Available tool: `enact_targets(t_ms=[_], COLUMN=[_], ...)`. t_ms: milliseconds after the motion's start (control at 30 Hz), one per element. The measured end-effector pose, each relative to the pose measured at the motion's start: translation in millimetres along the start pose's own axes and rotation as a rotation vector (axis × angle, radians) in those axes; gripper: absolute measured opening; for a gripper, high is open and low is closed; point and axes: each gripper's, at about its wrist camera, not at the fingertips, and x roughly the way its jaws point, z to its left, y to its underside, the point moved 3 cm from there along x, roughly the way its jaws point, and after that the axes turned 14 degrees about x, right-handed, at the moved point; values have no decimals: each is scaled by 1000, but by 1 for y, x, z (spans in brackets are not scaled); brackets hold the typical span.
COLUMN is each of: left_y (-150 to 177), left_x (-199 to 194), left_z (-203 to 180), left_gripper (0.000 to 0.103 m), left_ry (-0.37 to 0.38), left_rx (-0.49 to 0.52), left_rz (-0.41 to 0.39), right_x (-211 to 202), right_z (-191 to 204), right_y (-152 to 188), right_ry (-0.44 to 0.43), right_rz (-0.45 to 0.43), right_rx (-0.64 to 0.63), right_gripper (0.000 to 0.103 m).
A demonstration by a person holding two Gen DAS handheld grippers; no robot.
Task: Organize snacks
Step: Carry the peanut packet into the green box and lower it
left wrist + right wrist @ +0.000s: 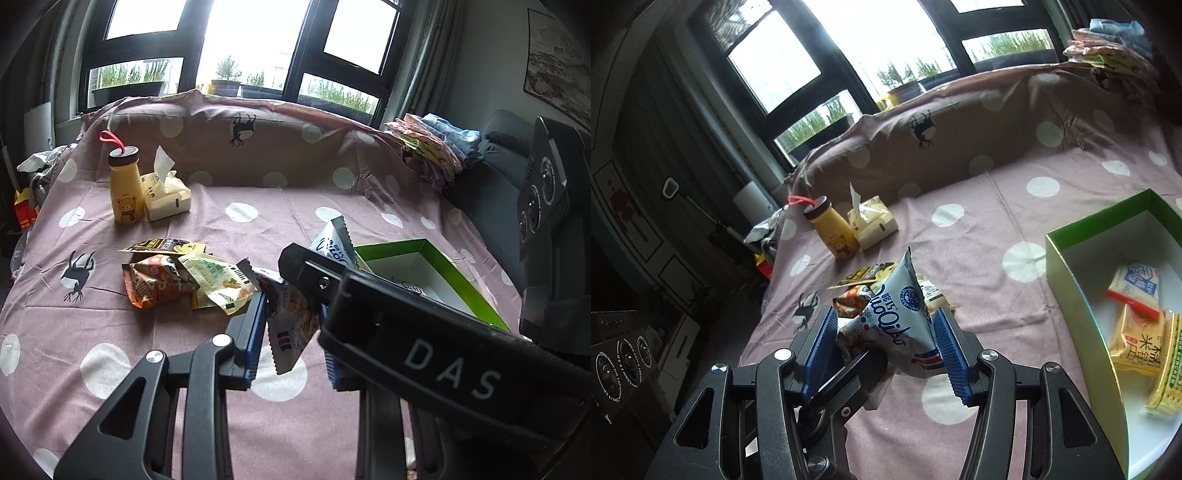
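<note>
A white-and-blue snack packet [892,326] hangs in the air between both grippers, above the dotted cloth. My right gripper [886,349] has its blue pads on either side of the packet and squeezes it. My left gripper [293,332] also has the packet [291,325] between its pads; one of its fingers shows in the right wrist view [849,373] against the packet's lower edge. A pile of loose snack packets [177,277] lies on the cloth to the left. A green box [1067,266] with a white inside stands to the right and holds three snack packs [1137,339].
A yellow bear bottle [125,184] and a tissue pack [166,194] stand at the back left. Folded clothes [432,144] lie on the sofa back at the right. The cloth [258,206] covers the whole surface, with a raised back edge.
</note>
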Motion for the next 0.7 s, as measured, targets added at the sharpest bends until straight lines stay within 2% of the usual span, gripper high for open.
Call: enact_targets(t_ms=[700], left_y=[-38], left_x=[34], left_z=[-89], left_gripper=[28], left_ry=[174], left_rx=[170], left_rz=[-25], right_x=[-65], right_z=[-75], right_y=[-43], right_ry=[78], right_rz=[-201], right_rx=[183], right_gripper=[58])
